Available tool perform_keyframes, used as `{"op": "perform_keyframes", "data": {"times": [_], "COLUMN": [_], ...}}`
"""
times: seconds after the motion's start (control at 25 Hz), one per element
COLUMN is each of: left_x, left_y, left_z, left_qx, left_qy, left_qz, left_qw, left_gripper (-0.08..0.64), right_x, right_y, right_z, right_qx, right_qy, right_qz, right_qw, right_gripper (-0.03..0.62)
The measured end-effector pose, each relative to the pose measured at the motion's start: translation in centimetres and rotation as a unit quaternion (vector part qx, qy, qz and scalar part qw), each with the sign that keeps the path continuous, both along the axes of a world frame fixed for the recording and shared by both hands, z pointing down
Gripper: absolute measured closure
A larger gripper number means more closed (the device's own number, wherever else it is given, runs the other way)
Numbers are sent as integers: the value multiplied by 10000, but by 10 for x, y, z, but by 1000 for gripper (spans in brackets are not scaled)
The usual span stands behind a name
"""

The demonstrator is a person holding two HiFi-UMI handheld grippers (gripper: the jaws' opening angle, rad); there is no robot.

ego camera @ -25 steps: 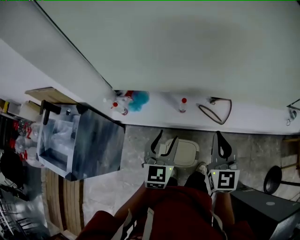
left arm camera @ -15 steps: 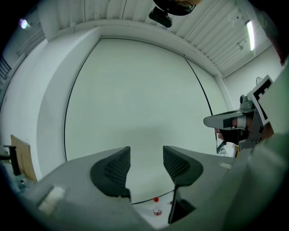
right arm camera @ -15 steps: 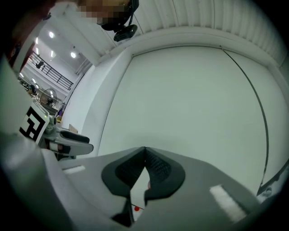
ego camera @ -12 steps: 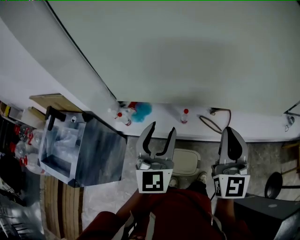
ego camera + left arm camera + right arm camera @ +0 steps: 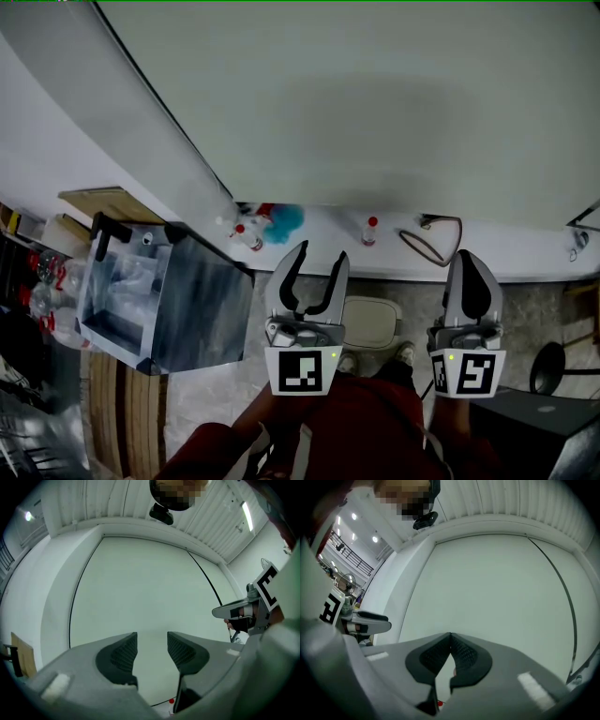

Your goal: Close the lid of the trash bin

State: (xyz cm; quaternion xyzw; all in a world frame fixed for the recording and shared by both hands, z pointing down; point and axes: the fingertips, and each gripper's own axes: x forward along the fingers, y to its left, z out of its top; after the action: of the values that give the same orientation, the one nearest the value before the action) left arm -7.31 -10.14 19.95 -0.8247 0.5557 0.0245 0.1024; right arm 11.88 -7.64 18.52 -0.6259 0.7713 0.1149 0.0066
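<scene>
Nearest the camera is the person's dark red garment [image 5: 361, 427], and just above it the two tools are held side by side, marker cubes facing up. The grey plastic left gripper [image 5: 322, 251] has its black ribbed pads [image 5: 123, 654] well apart with only air between them; its jaws have just been closing a little. The matching grey right gripper [image 5: 470, 255] has its jaws brought together tip to tip, gripping nothing. Below and between the two, the small cream plastic trash bin [image 5: 387, 307] stands on the grey marbled tile floor [image 5: 525, 305], just beside a pale shoe [image 5: 404, 335]; its flat cream lid [image 5: 368, 324] appears to lie down on the bin. A grey metal box [image 5: 202, 300] stands to the left. Beyond runs a white ledge [image 5: 525, 258] bearing a small red-capped bottle [image 5: 371, 231], a blue fluffy duster [image 5: 286, 221] and a looped dark cable [image 5: 433, 239], under a plain pale wall [image 5: 375, 103].
</scene>
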Motion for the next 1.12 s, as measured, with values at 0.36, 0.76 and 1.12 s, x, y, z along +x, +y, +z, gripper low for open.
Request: {"op": "perform_keyframes", "data": {"times": [0.36,0.76,1.12], "left_x": [-6,-7,-17], "left_y": [2,10,8], "left_z": [5,6,10], "left_qx": [-121,-123,-148], "left_qy": [40,62,70], "left_qz": [-173,-243,-314], "left_qw": [9998,9996,9994], "left_gripper": [477,555,555], "right_x": [-2,-4,0], "right_y": [3,9,13], "right_z": [-2,0,1], "right_qx": [-26,-35,-26], "right_qy": [67,91,165], "right_qz": [-61,-94,-9], "right_qw": [10000,9999,9999], "right_gripper": [592,592,592]}}
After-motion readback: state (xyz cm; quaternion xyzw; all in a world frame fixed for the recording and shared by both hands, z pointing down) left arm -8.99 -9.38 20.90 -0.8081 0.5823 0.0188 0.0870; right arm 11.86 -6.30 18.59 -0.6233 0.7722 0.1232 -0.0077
